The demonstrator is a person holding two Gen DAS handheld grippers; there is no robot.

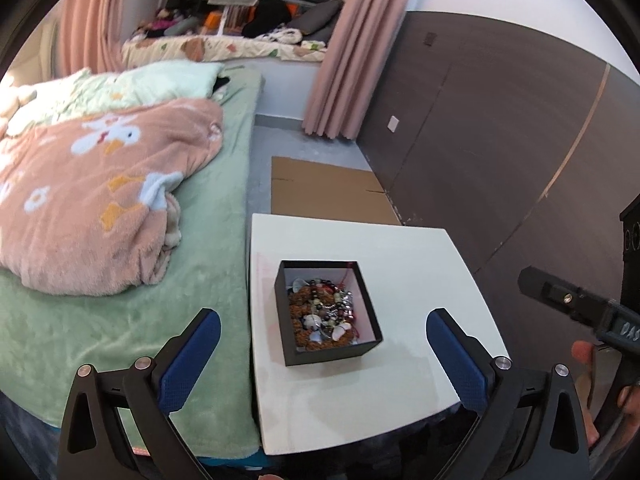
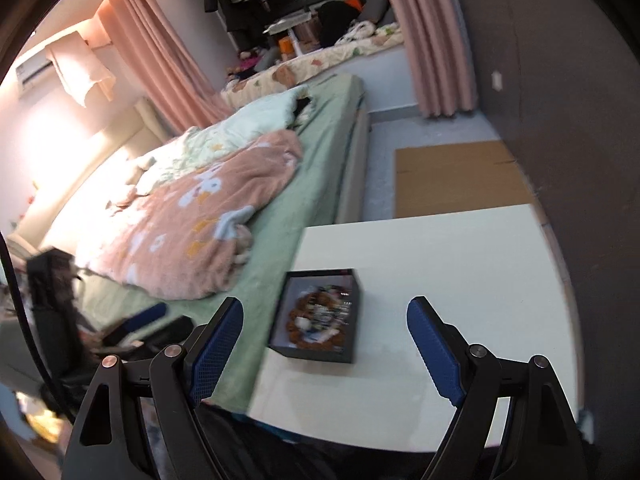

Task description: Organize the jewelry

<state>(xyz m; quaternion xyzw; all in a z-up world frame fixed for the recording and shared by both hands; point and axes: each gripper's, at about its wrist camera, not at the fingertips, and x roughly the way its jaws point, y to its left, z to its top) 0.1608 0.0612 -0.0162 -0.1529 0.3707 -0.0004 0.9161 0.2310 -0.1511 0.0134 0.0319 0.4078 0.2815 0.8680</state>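
Observation:
A black open box (image 1: pixel 326 354) stands on the white table (image 1: pixel 412 256). It holds a tangle of jewelry (image 1: pixel 324 314): brown bead bracelets, dark beads, red cord and pale pieces. My left gripper (image 1: pixel 322 334) is open and empty, held above the table's near edge with the box between its blue pads. In the right wrist view the box (image 2: pixel 316 354) and its jewelry (image 2: pixel 320 320) look blurred. My right gripper (image 2: pixel 326 320) is open and empty, above the table (image 2: pixel 460 260), with the box just left of centre between its fingers. The right gripper's body (image 1: pixel 580 308) shows at the right edge of the left wrist view.
A bed with a green sheet (image 1: pixel 120 320) and a pink blanket (image 1: pixel 100 200) lies right against the table's left side. Flat cardboard (image 1: pixel 328 190) lies on the floor beyond the table. A dark panelled wall (image 1: pixel 500 128) runs along the right. Pink curtains (image 1: pixel 352 48) hang behind.

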